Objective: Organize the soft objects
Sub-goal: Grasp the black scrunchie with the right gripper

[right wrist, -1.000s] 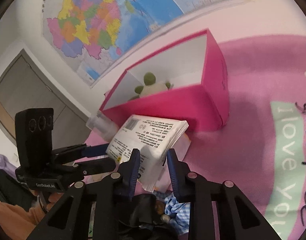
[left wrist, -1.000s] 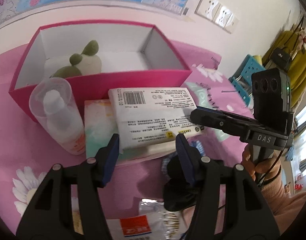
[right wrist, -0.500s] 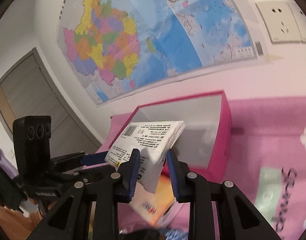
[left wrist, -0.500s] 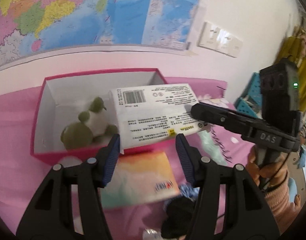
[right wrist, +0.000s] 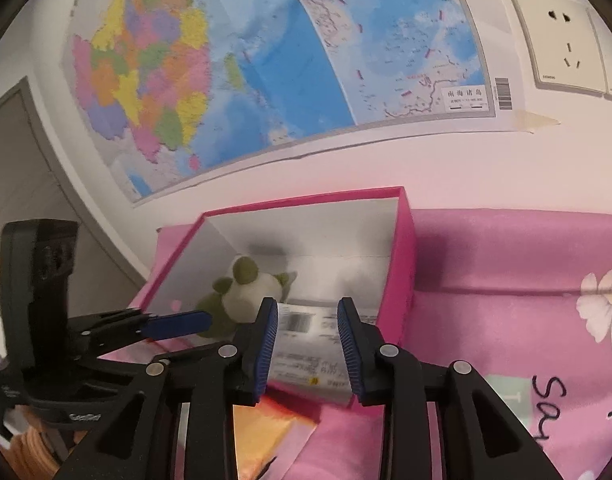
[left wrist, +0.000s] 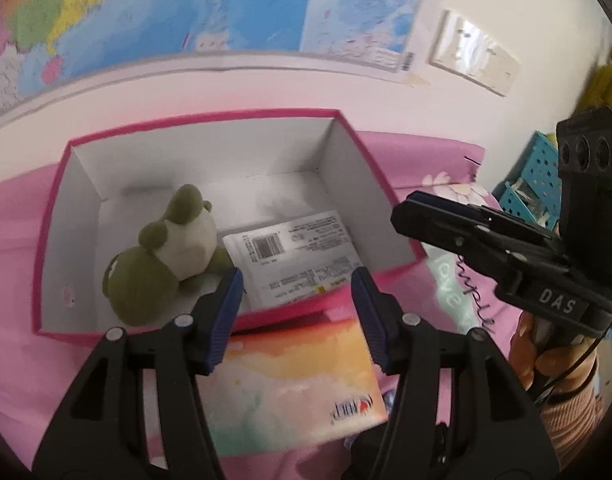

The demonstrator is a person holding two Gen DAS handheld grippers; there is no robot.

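Pink cloth (left wrist: 14, 364): rainbow pack (left wrist: 294, 380) fronts box (left wrist: 370, 164).

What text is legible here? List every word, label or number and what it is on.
"DAS": on the right gripper body.
"SIEMENS": small, on the wall socket.
"南海诸岛": inset label on the wall map.
"say": handwriting-style print on the pink cloth.
White tissue pack in the pink box: barcode and fine print, too small to read.
Colourful pack: upside-down logo, blurred.
Left gripper body: marking blurred.

Box (left wrist: 370, 184) open above; plush (left wrist: 166, 256) crowds left.
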